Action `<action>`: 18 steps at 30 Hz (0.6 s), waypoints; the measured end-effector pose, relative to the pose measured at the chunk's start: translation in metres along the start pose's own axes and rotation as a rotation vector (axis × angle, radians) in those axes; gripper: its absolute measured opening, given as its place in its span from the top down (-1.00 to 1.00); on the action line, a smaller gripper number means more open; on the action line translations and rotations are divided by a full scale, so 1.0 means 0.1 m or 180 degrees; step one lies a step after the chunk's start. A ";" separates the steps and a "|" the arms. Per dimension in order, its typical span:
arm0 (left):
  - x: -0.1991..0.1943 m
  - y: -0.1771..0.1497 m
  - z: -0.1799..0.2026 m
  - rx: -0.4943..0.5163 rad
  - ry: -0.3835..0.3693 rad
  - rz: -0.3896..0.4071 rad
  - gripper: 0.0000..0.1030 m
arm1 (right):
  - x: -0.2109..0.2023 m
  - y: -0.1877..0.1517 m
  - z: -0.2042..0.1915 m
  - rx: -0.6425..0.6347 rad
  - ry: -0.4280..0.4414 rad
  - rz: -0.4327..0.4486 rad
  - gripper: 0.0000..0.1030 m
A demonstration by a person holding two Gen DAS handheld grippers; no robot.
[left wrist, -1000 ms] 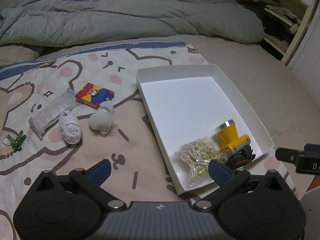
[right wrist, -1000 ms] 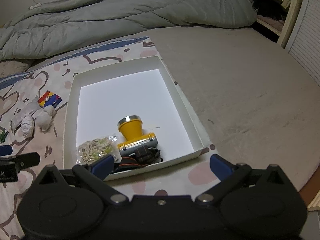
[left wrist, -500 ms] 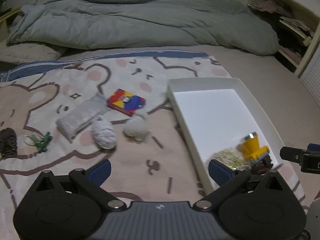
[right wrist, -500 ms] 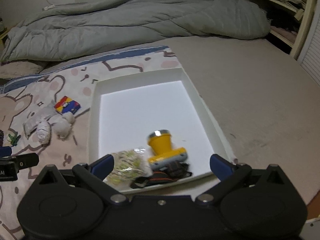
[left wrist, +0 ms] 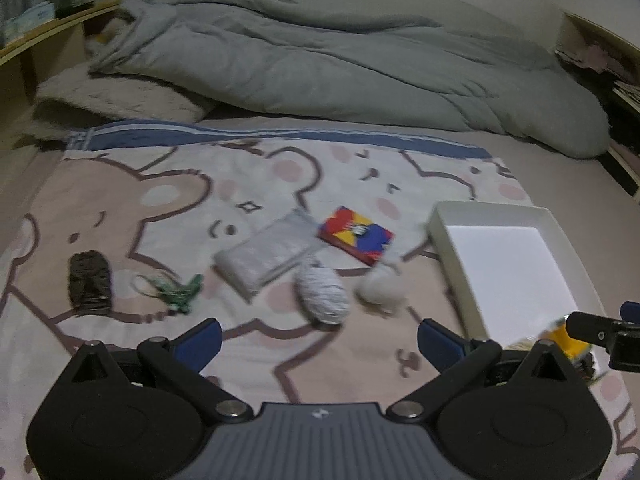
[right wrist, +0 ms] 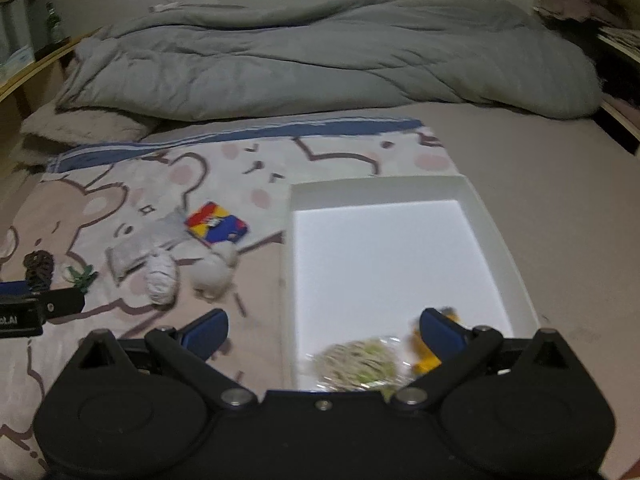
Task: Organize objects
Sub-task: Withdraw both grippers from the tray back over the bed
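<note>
white tray [right wrist: 496, 236] holds yellow lamp [right wrist: 424, 362], pale bundle [right wrist: 356, 364].

Rumpled grey duvet [left wrist: 360, 80], cartoon bear blanket [left wrist: 160, 200], wooden shelf [left wrist: 40, 36]

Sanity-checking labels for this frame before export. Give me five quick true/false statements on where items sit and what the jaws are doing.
1. The yellow headlamp lies inside the white tray. True.
2. The red, yellow and blue card box is in the tray. False: it lies on the bear-print blanket, left of the tray.
3. The left gripper holds the white yarn ball. False: its jaws are open and empty, the ball lies ahead of them.
4. The green clip lies between the dark roll and the grey packet. True.
5. The right gripper is open. True.
</note>
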State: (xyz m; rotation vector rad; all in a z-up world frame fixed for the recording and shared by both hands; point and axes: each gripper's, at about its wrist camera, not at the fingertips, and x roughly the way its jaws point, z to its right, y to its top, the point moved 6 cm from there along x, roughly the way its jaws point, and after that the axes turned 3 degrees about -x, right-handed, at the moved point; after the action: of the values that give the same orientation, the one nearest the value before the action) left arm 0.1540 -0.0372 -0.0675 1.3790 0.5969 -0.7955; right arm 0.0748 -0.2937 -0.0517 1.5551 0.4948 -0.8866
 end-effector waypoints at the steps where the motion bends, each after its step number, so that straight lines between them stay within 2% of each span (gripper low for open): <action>1: 0.00 0.01 -0.06 -0.0017 0.0022 0.0012 -0.99 | 0.01 0.02 -0.06 -0.0020 0.0023 0.0004 -1.00; 8: -0.02 0.05 -0.51 -0.0189 0.0182 0.0084 -0.99 | 0.12 0.16 -0.51 -0.0154 0.0205 0.0043 -1.00; 18: -0.04 0.12 -0.87 -0.0207 0.0298 0.0164 -0.99 | 0.30 0.27 -0.98 -0.0317 0.0345 0.0059 -1.00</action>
State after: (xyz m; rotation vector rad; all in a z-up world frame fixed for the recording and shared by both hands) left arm 0.1677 0.0498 -0.0676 1.3721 0.6521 -0.6675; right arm 0.1391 -0.2093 -0.0586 1.5197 0.5925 -0.7550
